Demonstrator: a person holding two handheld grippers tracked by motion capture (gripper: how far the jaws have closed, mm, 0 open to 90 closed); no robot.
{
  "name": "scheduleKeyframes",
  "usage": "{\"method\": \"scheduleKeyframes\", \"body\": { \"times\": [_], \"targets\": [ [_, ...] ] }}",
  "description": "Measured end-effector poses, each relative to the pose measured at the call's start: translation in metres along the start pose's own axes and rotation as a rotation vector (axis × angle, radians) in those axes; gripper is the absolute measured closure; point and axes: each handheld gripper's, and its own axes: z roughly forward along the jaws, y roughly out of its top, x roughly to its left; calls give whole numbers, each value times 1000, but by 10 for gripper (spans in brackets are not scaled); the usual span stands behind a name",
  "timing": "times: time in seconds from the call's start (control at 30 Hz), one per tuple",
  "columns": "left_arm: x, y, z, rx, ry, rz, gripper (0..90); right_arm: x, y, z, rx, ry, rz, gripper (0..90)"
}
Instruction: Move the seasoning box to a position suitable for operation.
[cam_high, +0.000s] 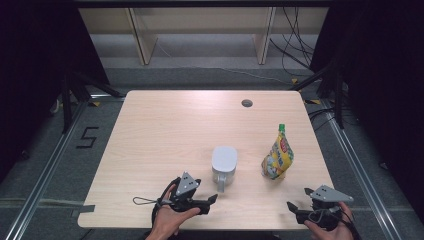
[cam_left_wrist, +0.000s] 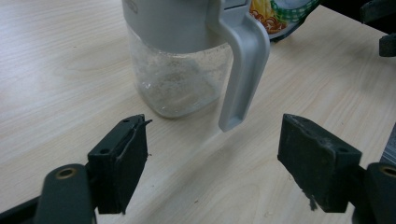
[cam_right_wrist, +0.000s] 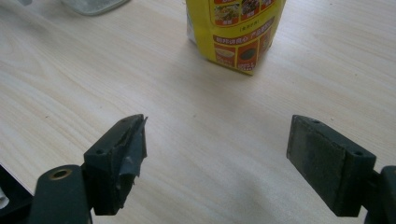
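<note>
Black jaws of the left claw (cam_left_wrist: 212, 161) stand apart over the pale wooden desk (cam_high: 165, 135), with nothing between them. Just ahead of that gap hangs the grey handle (cam_left_wrist: 243, 70) of the jug (cam_left_wrist: 180, 60); its lower end sits slightly beyond the jaw tips and clear of both pads. The jug's clear glass body, speckled inside, stands upright on the desk behind the handle, under a grey upper part. From the high view the left claw (cam_high: 212, 199) lies low at the near edge, held in the person's left hand (cam_high: 172, 217), its tips pointing toward the jug (cam_high: 223, 165), whose handle faces the near edge of the desk.

At the near right corner, the right claw (cam_high: 291, 206) rests in the right hand (cam_high: 332, 227), its jaws also spread wide and empty. In the right gripper view, the right claw (cam_right_wrist: 215, 158) faces bare wood, with the yellow pouch (cam_right_wrist: 236, 30) standing well ahead of the tips. In the high view the pouch (cam_high: 278, 156), with a green cap, stands upright beside the jug, to its right and apart from it. Farther back, a small round hole (cam_high: 246, 103) sits in the desk near its far edge.
</note>
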Motion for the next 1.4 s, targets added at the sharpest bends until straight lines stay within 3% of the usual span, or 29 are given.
{"method": "scheduleKeyframes", "body": {
  "times": [0.07,0.17,0.2,0.23,0.3,0.37,0.4,0.47,0.5,0.63,0.7,0.87,0.97,1.0,1.03,1.2,1.23,1.27,1.4],
  "targets": [
    [-2,2,5,-5,-4,11,276,-1,0,-1,-6,-30,-16,209],
    [-3,5,10,-4,4,25,314,-2,0,1,-1,-24,-21,206],
    [-5,6,11,-9,-2,19,328,0,0,1,1,-31,4,206],
    [-6,7,12,-13,-3,14,347,-2,0,1,-8,-30,-20,206],
    [-4,9,16,-38,-45,-6,407,-3,0,1,-8,-33,-38,206],
    [-5,9,16,-30,-27,-17,442,-3,0,2,-15,-27,-29,205],
    [-7,11,19,-36,-20,13,459,-2,0,1,-8,-30,-1,205],
    [-9,12,21,-42,-25,18,484,-1,0,2,1,-20,8,205],
    [-10,13,22,-38,-22,27,498,-2,0,2,-1,-32,-10,206],
    [-15,16,29,-48,-46,27,532,-2,0,3,-4,-21,1,206],
    [-16,17,31,-46,-39,45,562,-4,0,2,-6,-32,-16,207],
    [-15,20,35,-50,-34,55,633,-3,0,3,3,-24,0,208],
    [-14,20,36,-45,-32,67,690,-4,-1,4,-4,-15,1,208],
    [-14,20,36,-45,-32,67,691,-6,0,5,-10,-16,-23,208],
    [-14,20,34,-42,-25,65,692,-4,-1,4,-4,-21,0,208],
    [-9,19,30,-39,-34,89,691,-4,-1,3,4,-15,5,208],
    [-4,16,25,-44,-37,76,688,-6,-1,4,-5,-15,-25,208],
    [0,15,20,-36,-30,91,685,-7,-1,4,-8,-23,-40,208],
    [10,11,11,-45,-18,95,678,-7,0,3,-5,-29,-44,208]
  ]
}}
